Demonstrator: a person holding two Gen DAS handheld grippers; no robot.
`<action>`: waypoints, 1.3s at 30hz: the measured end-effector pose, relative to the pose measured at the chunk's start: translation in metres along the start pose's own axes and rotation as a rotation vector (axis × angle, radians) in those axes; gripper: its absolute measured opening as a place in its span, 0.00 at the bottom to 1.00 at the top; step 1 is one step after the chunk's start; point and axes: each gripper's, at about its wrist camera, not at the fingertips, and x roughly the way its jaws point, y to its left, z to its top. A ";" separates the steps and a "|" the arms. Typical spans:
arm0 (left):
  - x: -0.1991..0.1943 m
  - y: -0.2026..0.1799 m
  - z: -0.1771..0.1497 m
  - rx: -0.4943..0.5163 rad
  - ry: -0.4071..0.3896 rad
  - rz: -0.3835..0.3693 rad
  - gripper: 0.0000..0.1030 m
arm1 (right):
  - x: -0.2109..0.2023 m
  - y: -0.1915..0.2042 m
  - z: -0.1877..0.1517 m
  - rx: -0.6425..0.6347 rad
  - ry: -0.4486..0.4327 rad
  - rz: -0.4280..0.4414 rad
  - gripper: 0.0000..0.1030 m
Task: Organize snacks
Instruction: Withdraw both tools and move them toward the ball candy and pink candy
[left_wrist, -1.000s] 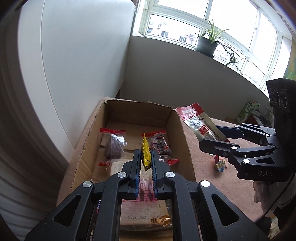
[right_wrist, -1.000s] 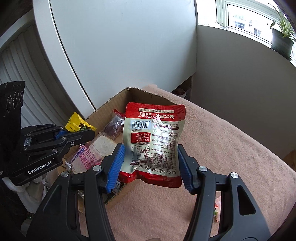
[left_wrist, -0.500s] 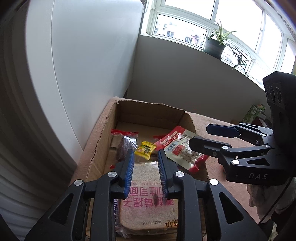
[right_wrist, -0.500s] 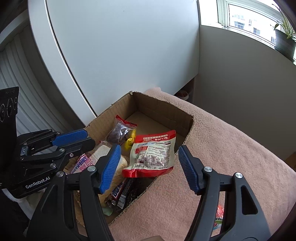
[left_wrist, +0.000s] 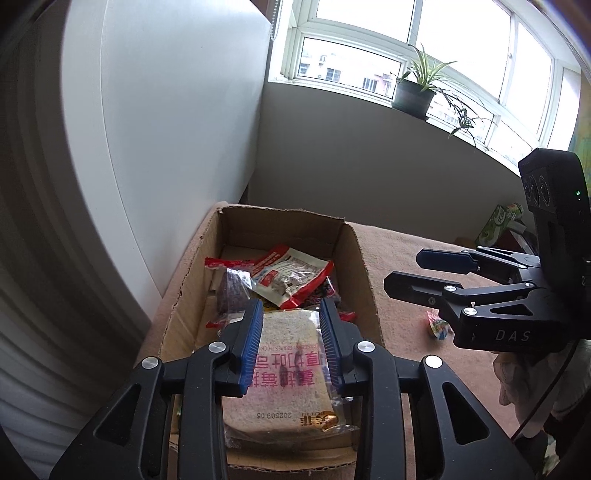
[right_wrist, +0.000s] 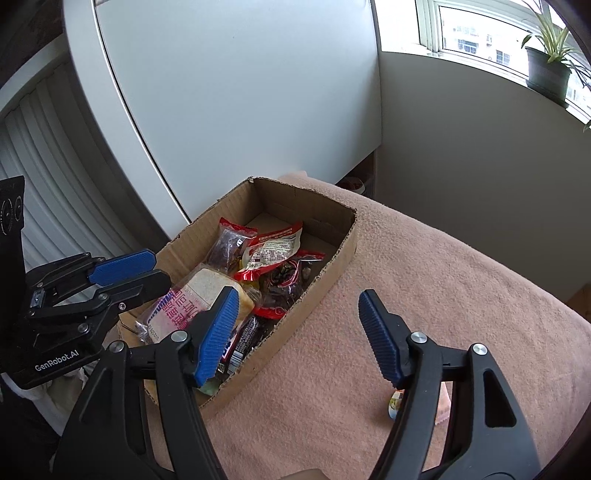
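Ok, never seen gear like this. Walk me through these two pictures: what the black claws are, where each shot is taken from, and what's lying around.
The black claws are two hand-held grippers; a person carries one in each hand. Each has a camera looking forward along its blue-padded jaws, so one picture comes from the left gripper and the other from the right gripper, and each also catches the other from the side.

Both stand open and hold nothing. On a pink blanket sits an open cardboard box holding snacks: a wrapped bread loaf nearest the left gripper, a red and white pouch on top of the others, and a dark snack in a clear wrapper. One small candy lies outside on the blanket. A potted plant stands on the windowsill.
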 end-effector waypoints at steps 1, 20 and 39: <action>-0.002 -0.004 0.000 0.005 -0.005 -0.005 0.31 | -0.004 -0.002 -0.002 0.007 -0.003 -0.001 0.68; -0.020 -0.072 -0.032 0.040 -0.015 -0.107 0.42 | -0.088 -0.083 -0.088 0.099 -0.034 -0.144 0.68; 0.038 -0.150 -0.063 0.139 0.122 -0.178 0.42 | -0.049 -0.116 -0.134 0.084 0.088 -0.108 0.68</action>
